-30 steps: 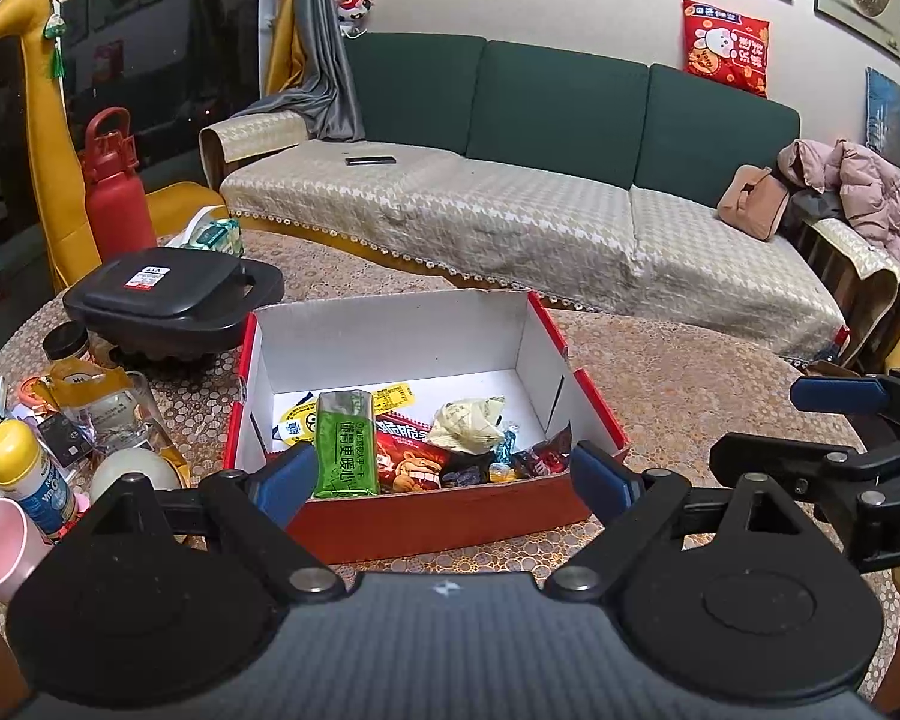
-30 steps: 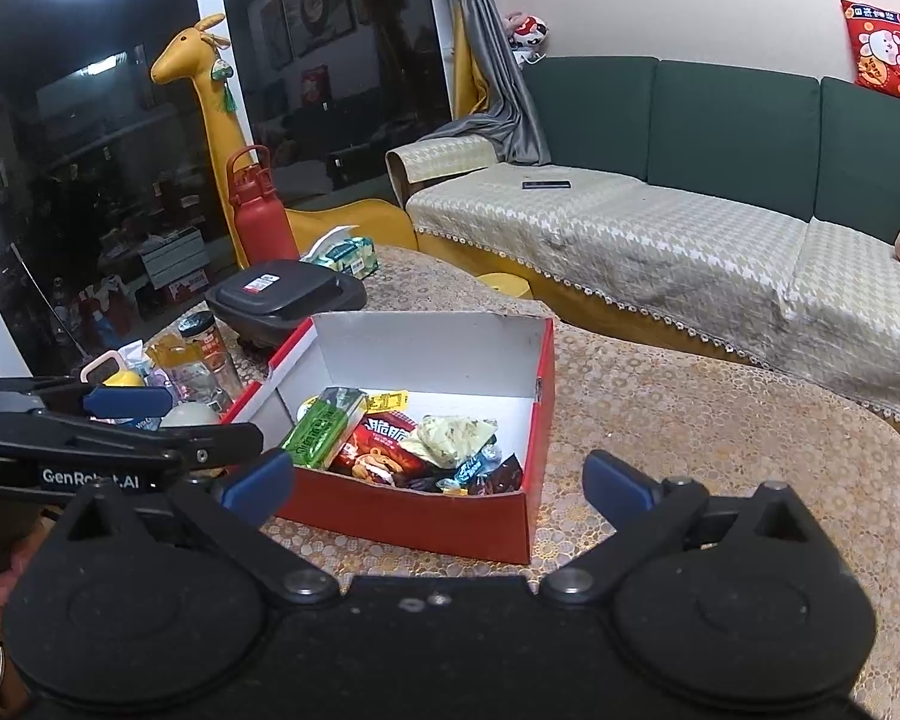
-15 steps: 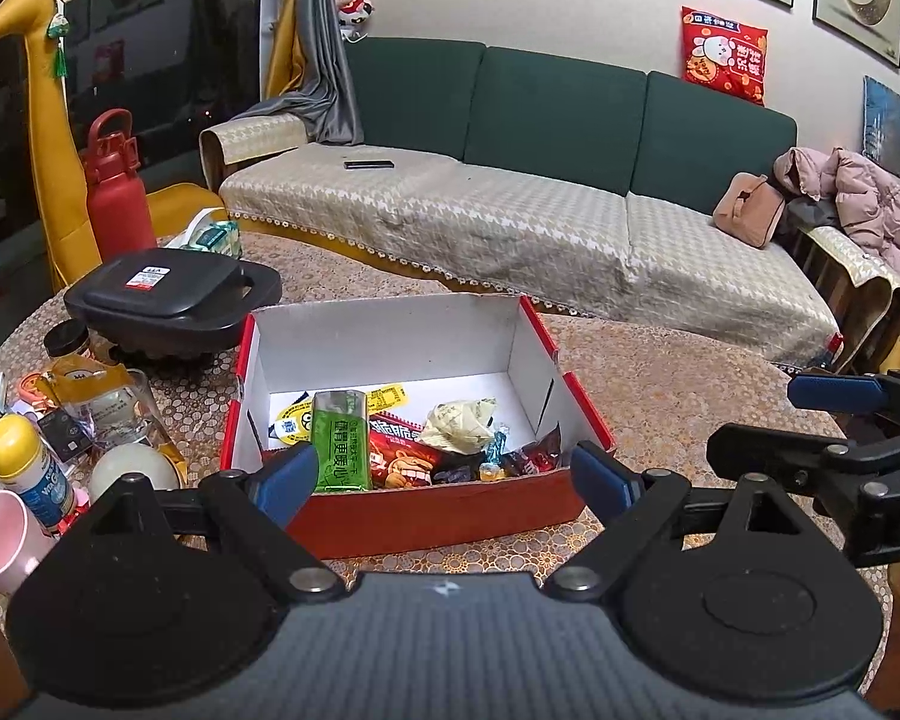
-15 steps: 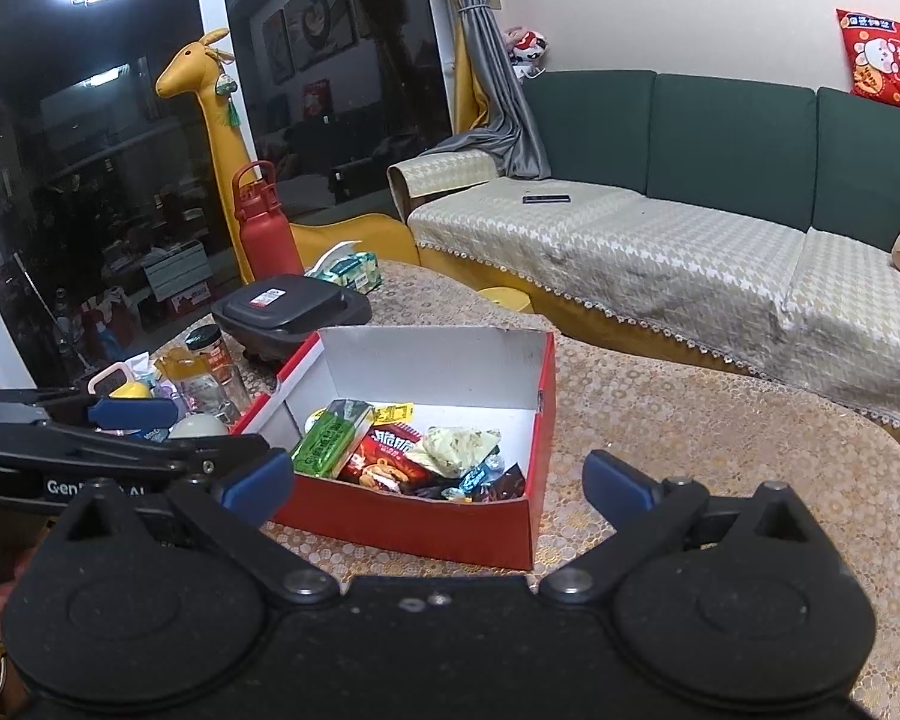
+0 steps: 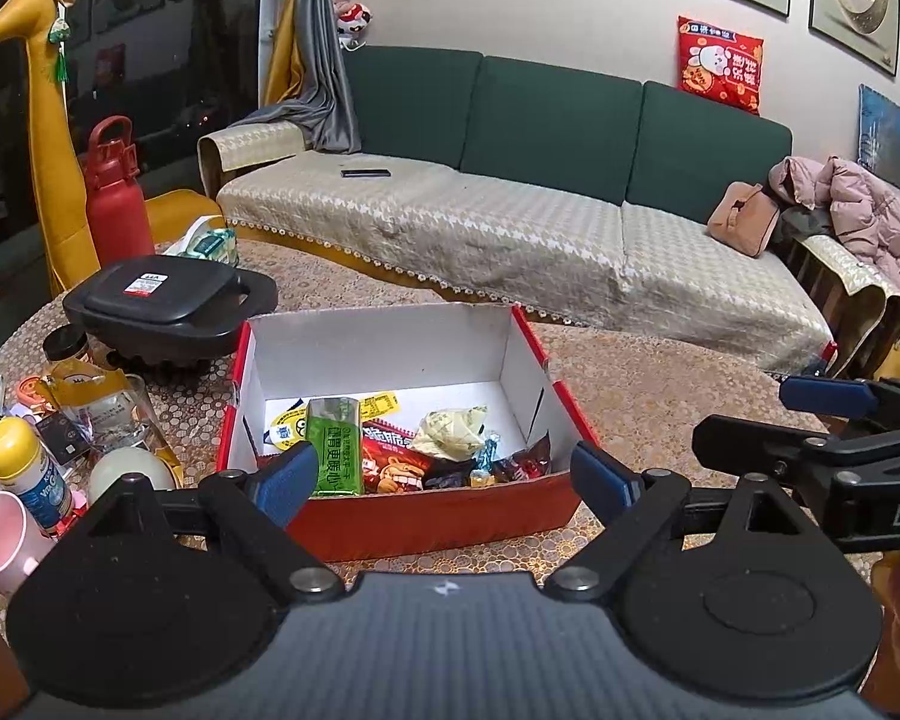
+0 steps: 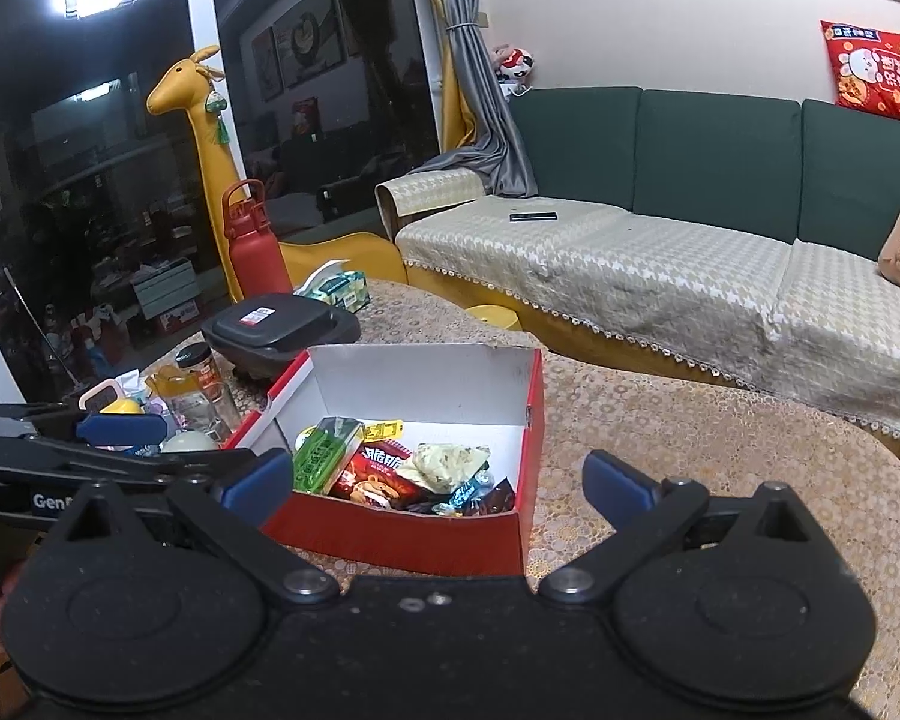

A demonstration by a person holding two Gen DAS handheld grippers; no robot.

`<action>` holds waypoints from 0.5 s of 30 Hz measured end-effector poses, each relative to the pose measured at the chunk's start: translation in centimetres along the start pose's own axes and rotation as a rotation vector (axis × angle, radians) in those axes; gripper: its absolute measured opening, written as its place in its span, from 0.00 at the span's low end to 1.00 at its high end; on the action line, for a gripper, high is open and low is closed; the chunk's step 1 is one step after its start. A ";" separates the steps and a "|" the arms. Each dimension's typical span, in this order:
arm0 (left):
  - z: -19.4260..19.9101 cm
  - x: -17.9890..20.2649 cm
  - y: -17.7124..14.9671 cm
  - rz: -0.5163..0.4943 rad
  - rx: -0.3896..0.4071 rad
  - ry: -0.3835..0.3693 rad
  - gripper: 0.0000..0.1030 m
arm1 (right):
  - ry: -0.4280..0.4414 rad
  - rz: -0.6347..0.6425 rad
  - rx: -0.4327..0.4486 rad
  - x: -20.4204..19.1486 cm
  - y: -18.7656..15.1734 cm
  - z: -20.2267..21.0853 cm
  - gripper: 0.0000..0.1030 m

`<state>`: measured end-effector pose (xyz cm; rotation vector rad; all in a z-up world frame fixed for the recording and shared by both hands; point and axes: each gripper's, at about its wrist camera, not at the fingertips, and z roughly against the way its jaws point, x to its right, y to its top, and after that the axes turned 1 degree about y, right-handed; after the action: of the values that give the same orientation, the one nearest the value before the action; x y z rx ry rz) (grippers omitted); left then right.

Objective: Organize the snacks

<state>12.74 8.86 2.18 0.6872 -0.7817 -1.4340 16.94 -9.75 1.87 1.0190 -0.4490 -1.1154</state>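
Living room, green sofa (image 5: 546, 120) behind a round table (image 5: 660, 384) with a gold patterned cloth; a red cardboard box (image 5: 414, 516) with a white inside sits on it, straight ahead of both grippers. Left gripper (image 5: 444, 474): fingers spread wide, nothing between them, box front wall spans the gap, with the green packet (image 5: 333, 444) just past the left fingertip and the red snack bag (image 5: 390, 462), pale wrapped snack (image 5: 453, 432) and small candies beyond mid-gap. Right gripper (image 6: 438, 480): also wide and empty, box ahead toward its left finger, bare cloth ahead of the right finger; black lidded pan (image 5: 162, 300) and red bottle (image 5: 117, 198) are far left.
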 end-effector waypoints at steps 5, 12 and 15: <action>0.5 0.2 0.0 0.002 0.011 -0.009 0.89 | -0.017 -0.029 0.006 0.3 0.0 0.2 0.99; 0.8 0.5 -0.2 0.002 0.015 -0.023 0.89 | -0.027 -0.020 -0.008 0.0 -0.2 0.3 0.99; 0.9 0.7 -0.3 0.002 0.014 -0.022 0.89 | -0.030 -0.021 -0.017 -0.1 -0.4 0.4 0.99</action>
<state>11.86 8.22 2.51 0.6824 -0.8094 -1.4379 16.44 -9.88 1.77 0.9947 -0.4536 -1.1526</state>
